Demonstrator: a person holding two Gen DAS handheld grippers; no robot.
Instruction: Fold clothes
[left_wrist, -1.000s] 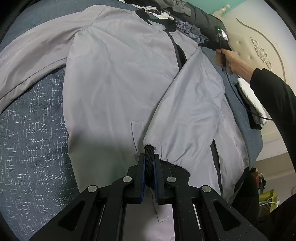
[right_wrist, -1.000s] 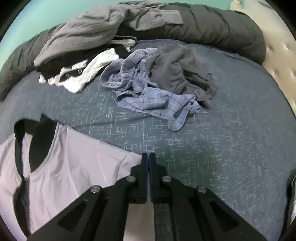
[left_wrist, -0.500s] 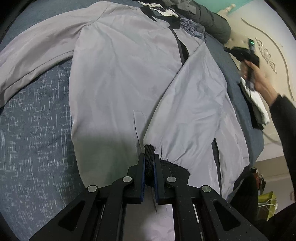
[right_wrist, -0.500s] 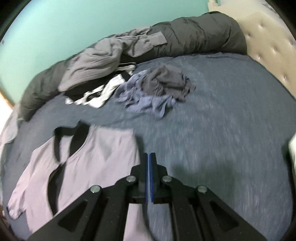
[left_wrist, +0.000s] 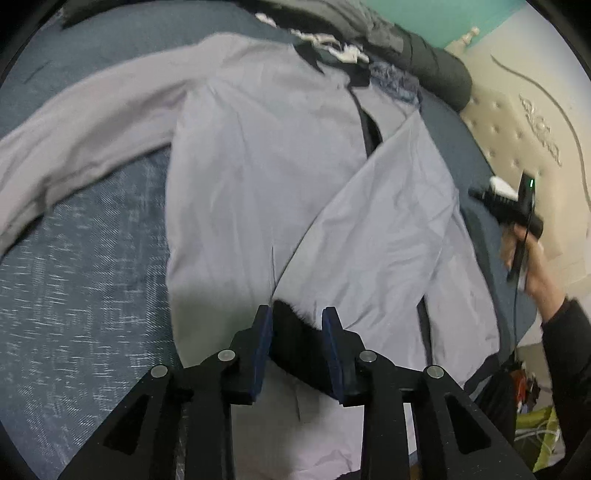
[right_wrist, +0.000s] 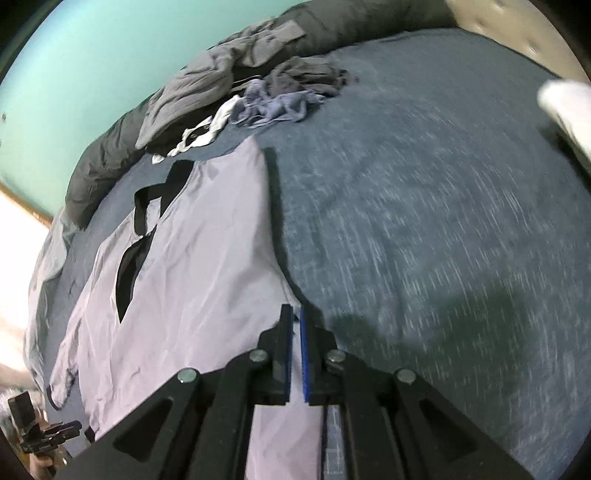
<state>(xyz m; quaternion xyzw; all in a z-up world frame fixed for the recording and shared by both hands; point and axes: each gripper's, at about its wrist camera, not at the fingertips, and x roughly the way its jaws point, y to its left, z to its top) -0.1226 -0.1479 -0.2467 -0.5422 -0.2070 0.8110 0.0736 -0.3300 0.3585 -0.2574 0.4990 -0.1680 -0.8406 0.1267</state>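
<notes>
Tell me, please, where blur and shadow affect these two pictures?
Right wrist view: the bedspread is streaked with motion blur, and a dark shadow lies near the right hand-held gripper. Left wrist view: milder smear on the jacket, shadow at its lower part, by the left hand-held gripper.
</notes>
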